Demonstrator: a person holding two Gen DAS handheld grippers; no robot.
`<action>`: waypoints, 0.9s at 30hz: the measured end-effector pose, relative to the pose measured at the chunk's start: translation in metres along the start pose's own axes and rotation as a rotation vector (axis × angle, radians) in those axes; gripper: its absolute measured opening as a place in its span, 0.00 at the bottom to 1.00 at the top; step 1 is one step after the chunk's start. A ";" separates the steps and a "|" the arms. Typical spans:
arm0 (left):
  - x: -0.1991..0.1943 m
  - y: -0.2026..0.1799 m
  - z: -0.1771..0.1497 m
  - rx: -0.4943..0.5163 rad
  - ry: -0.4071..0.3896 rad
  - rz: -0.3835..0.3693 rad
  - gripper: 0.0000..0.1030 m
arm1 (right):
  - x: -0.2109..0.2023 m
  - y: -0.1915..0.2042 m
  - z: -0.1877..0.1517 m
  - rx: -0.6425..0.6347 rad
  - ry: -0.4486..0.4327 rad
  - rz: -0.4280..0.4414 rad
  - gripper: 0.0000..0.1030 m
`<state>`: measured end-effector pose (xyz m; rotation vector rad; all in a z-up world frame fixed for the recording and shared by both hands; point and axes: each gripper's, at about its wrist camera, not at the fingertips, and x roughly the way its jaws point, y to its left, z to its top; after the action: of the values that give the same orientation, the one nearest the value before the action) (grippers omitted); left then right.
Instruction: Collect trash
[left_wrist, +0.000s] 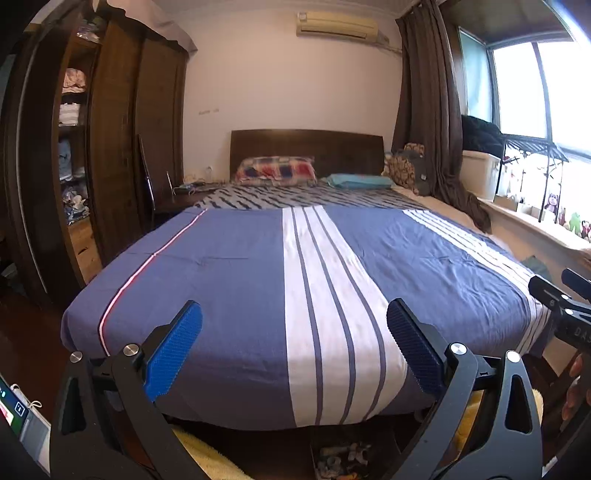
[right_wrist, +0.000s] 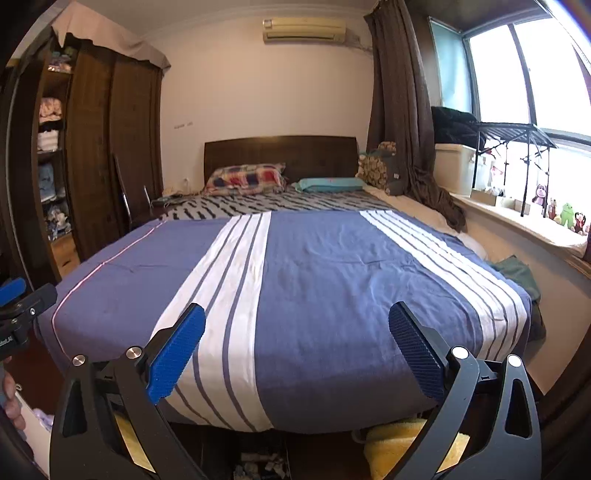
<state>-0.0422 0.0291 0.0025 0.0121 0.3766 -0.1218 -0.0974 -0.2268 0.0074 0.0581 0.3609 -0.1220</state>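
Both grippers, left and right, gaped wide and empty over the bed; no trash was discernible, risking snagged bedding.

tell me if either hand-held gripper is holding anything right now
Nothing is held. The left hand-held gripper and the right hand-held gripper both stand open, with only the blue striped bedspread showing between their pads.

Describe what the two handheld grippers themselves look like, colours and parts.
Both match: the left gripper and right gripper have black angular metal linkage arms with triangular cut-outs and round silver pivot bolts. Each finger ends in a flat rectangular blue textured pad. White lettering, partly legible, marks the right gripper's black body.
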 end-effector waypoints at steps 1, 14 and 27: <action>-0.002 0.000 0.001 -0.002 -0.007 0.002 0.92 | -0.002 0.001 0.001 -0.001 -0.008 -0.006 0.97; -0.015 -0.001 0.002 0.003 -0.028 -0.010 0.92 | -0.006 -0.001 0.002 0.013 -0.010 -0.023 0.97; -0.014 0.000 0.004 0.002 -0.027 -0.009 0.92 | -0.006 -0.001 0.002 0.016 -0.005 -0.021 0.97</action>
<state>-0.0536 0.0309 0.0115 0.0111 0.3492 -0.1315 -0.1021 -0.2277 0.0112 0.0698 0.3553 -0.1458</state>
